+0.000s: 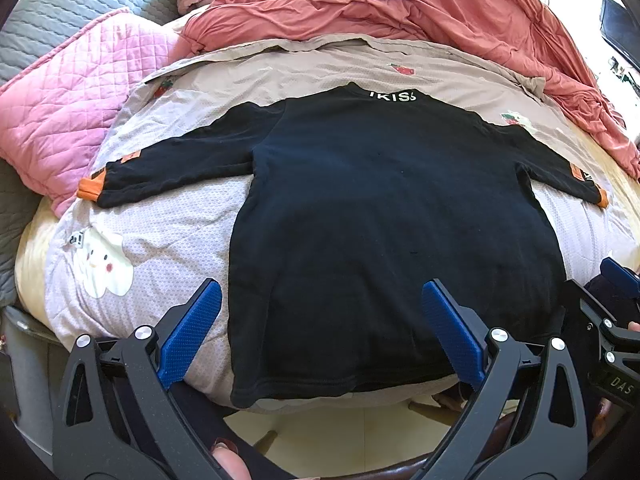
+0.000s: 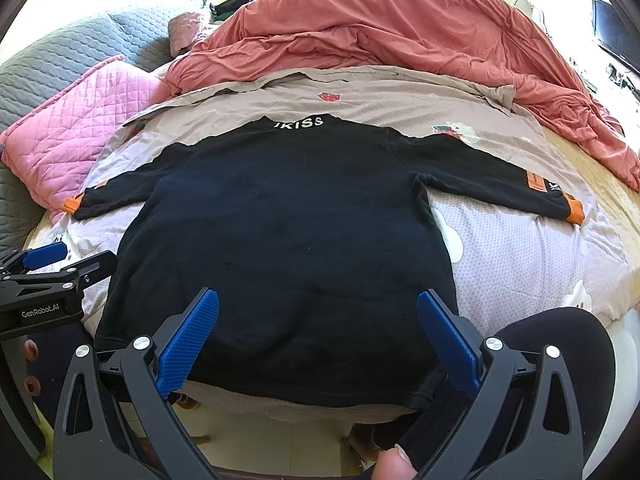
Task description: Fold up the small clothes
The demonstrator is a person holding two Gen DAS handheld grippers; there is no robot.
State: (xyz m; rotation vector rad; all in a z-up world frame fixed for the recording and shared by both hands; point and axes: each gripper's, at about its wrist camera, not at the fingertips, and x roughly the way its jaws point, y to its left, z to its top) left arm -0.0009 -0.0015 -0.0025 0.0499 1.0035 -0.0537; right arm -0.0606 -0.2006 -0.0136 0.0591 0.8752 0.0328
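Note:
A small black long-sleeved shirt with orange cuffs and white lettering at the collar lies flat on the bed, back up, both sleeves spread out sideways. Its hem is at the near edge of the bed. My left gripper hovers open above the hem's left part, nothing between its blue pads. My right gripper is open too, above the hem's right part. Each gripper shows at the edge of the other's view: the right gripper and the left gripper.
The shirt rests on a pale mauve cartoon-print sheet. A salmon-red duvet is bunched at the back, a pink quilted pillow at the left. A person's dark-clad legs are at the bed's near edge.

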